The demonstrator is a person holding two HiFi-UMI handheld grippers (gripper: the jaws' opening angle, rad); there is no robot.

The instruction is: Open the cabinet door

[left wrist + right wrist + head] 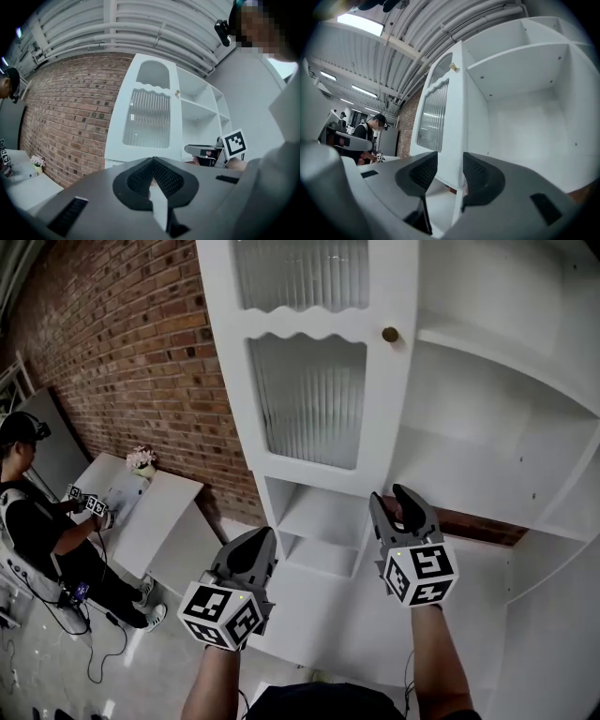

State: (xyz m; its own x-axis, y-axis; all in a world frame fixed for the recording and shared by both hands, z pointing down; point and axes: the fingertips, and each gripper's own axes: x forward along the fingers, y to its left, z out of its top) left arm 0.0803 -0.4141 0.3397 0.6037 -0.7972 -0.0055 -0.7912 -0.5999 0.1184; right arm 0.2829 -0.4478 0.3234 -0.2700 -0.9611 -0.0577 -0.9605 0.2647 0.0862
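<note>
1. Above the counter's [319, 638] far edge stands the white cabinet [525, 427]. Its door [309, 399], with ribbed glass, is swung out toward the brick wall [122, 343], so the shelves [487, 362] on the right lie bare.
2. The right claw [389, 495] sits at the door's lower free corner, well below the brass knob [390, 334]. In the right gripper view its 2 jaws stand a door's thickness apart with the free edge between them, and they look pinched on it.
3. That hold makes sense. The flat edge gives the pads more to bear on than a small round knob, and it lies far from the hinge side, so little force should swing the panel.
4. The left claw [255, 545] hangs lower, toward the counter's left edge, apart from the door. Its jaws are together with nothing between them, as the left gripper view shows [153, 180]. Likely it is parked there to stay out of the door's arc.
5. By the exposed shelves, I judge the opening nearly or wholly done. What remains is to ease the last of the swing, then let go.
6. The risk is the pinch slipping off the painted edge, or the door running on toward the wall.
7. A seated person [37, 512] works at a separate table at far left, well apart.
</note>
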